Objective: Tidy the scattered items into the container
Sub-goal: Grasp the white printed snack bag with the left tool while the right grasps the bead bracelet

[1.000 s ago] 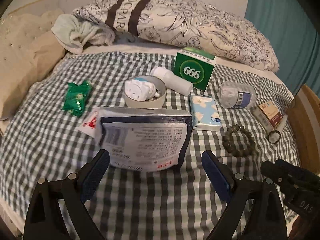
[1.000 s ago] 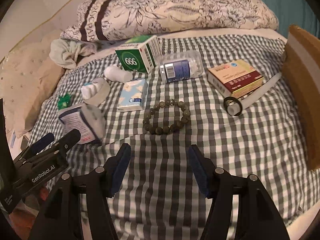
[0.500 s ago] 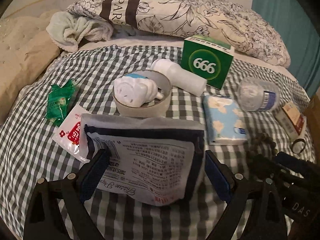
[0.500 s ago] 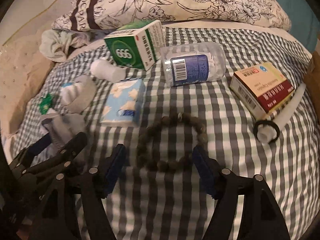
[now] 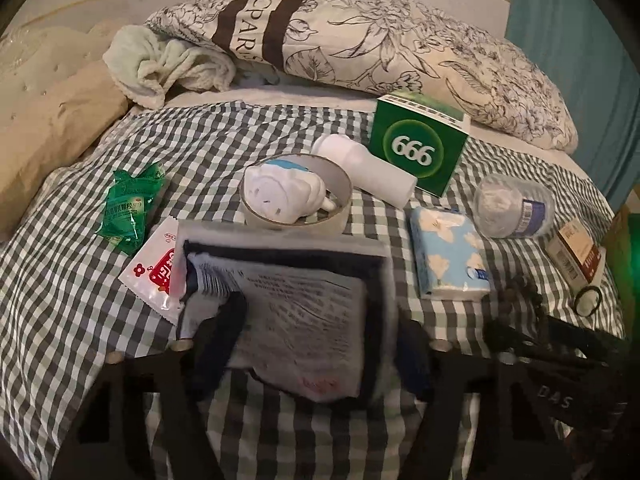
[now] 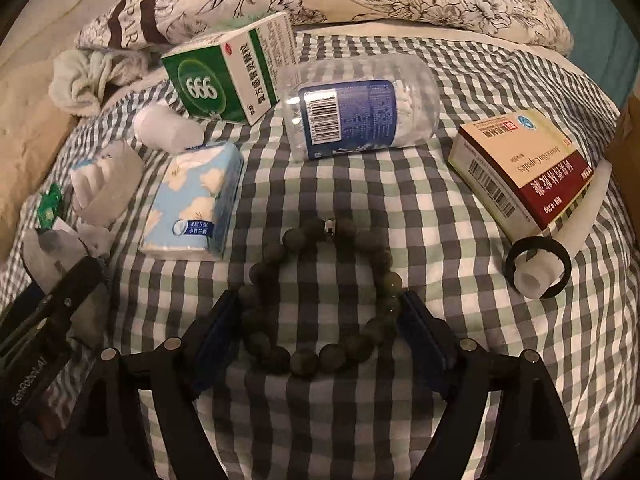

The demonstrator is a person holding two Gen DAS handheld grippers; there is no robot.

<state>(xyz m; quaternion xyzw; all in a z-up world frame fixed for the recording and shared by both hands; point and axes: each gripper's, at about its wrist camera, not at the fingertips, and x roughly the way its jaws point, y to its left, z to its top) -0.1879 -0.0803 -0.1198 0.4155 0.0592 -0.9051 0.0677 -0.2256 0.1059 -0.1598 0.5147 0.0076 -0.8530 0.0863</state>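
On the checked bedspread, my left gripper (image 5: 316,344) is open, its jaws either side of a grey pouch with a printed label (image 5: 296,312). My right gripper (image 6: 320,328) is open around a dark bead bracelet (image 6: 320,292), one finger at each side of the ring. Scattered items lie around: a green 666 box (image 5: 418,152), a white bottle (image 5: 376,176), a tape roll holding a white plug (image 5: 296,196), a blue tissue pack (image 6: 196,200), a clear cotton-swab jar (image 6: 360,112), a red capsule box (image 6: 524,168), a green sachet (image 5: 130,208) and a red-white sachet (image 5: 156,276).
A floral pillow (image 5: 360,36) and a pale towel (image 5: 160,64) lie at the bed's head. A white tube with a black ring (image 6: 540,268) lies beside the capsule box. A brown cardboard edge (image 6: 624,136) stands at the far right. A teal curtain (image 5: 580,40) hangs behind.
Both grippers have moved forward and down: the left now straddles the grey pouch, the right now straddles the bead bracelet. Both stay open.
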